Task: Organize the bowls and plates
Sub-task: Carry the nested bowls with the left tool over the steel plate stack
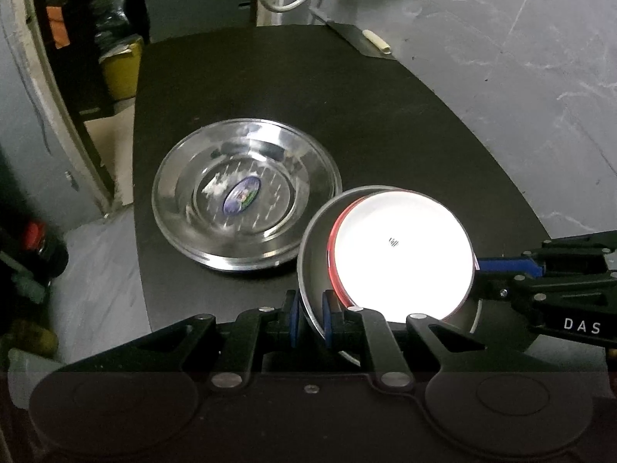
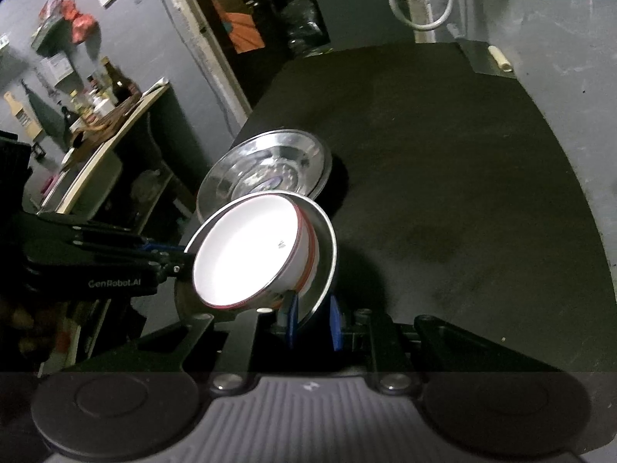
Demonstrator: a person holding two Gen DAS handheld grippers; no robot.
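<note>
Gripping one steel bowl [image 1: 308, 270] rim: left hand-held gripper [image 1: 310, 322], "GenRobot.AI"; right hand-held gripper [image 2: 314, 318], "DAS".

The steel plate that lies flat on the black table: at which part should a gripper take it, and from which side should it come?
Probably the flared rim of the steel plate, jaws above and below it: it lies flat and is too wide to span. Come from its left edge; the held steel dish with the white bowl crowds the near right.
</note>
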